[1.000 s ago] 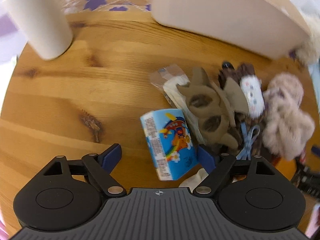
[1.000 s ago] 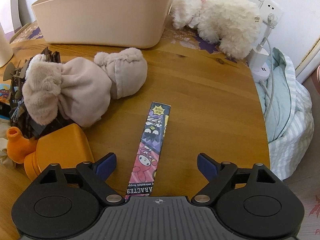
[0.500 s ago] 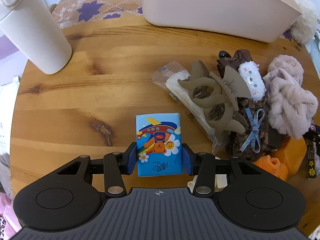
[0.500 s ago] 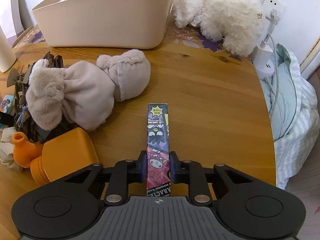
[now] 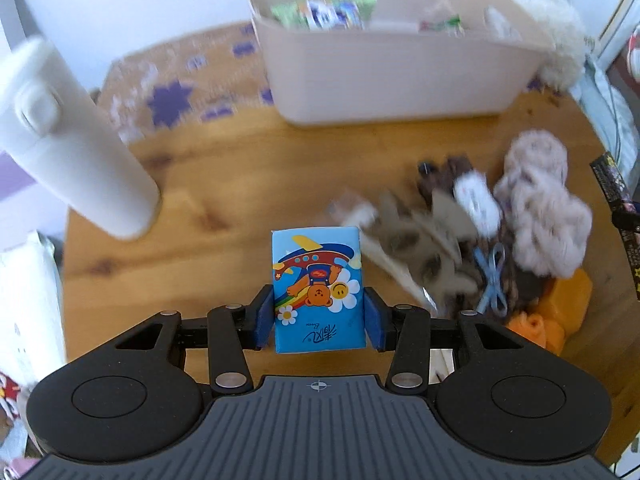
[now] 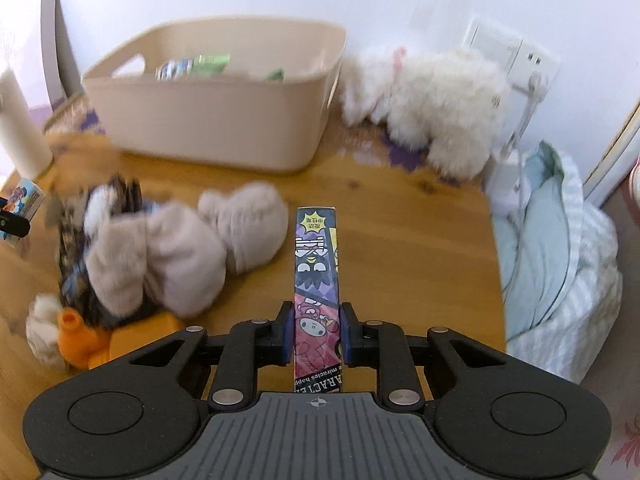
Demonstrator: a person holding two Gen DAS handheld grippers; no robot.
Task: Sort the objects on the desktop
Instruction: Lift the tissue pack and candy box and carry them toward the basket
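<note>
My left gripper (image 5: 319, 318) is shut on a blue tissue pack (image 5: 318, 280) with a cartoon bear and holds it above the wooden table (image 5: 224, 184). My right gripper (image 6: 316, 334) is shut on a long narrow cartoon box (image 6: 317, 276) and holds it above the table too. A beige bin (image 5: 384, 68) stands at the back with several packets inside; it also shows in the right wrist view (image 6: 216, 108). On the table lies a pile: brown hair claws (image 5: 420, 236), a fluffy beige plush piece (image 6: 168, 260) and an orange bottle (image 6: 92, 340).
A white tumbler (image 5: 68, 148) stands at the left of the table. A white plush toy (image 6: 432, 108) sits right of the bin near a wall socket (image 6: 508, 52). A pale blue cloth bundle (image 6: 560, 264) lies beyond the table's right edge. A purple-flowered mat (image 5: 180, 88) lies under the bin.
Both grippers, open a second ago, closed on their objects and have now lifted them off the table, toward the bin.
</note>
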